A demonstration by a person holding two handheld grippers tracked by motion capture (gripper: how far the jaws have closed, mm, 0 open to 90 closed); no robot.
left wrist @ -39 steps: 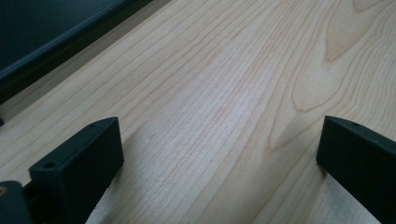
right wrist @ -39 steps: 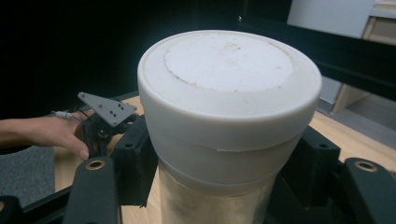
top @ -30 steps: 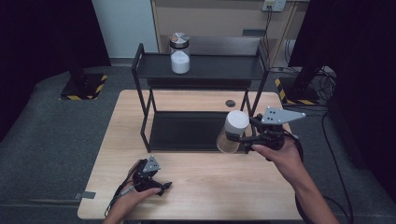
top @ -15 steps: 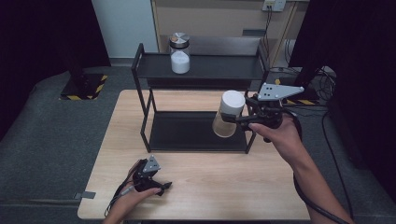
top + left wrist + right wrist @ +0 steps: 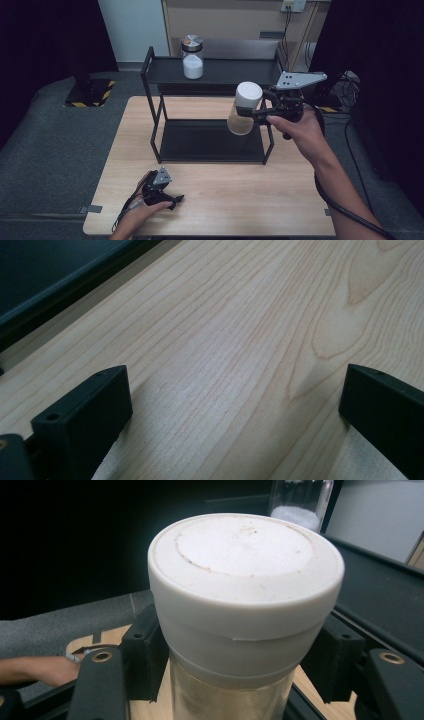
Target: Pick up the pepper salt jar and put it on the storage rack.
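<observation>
A white-lidded jar [image 5: 244, 108] is gripped just below its lid by the right tool [image 5: 250, 112] and held in the air in front of the black rack [image 5: 210, 80], near the level of the top shelf, presumably so that it can be set beside the salt-filled jar [image 5: 192, 56] standing there; the left tool [image 5: 176, 199] is rested on the table [image 5: 240, 200], jaws apart and empty, apparently kept aside; no writing is readable on either jar.
</observation>
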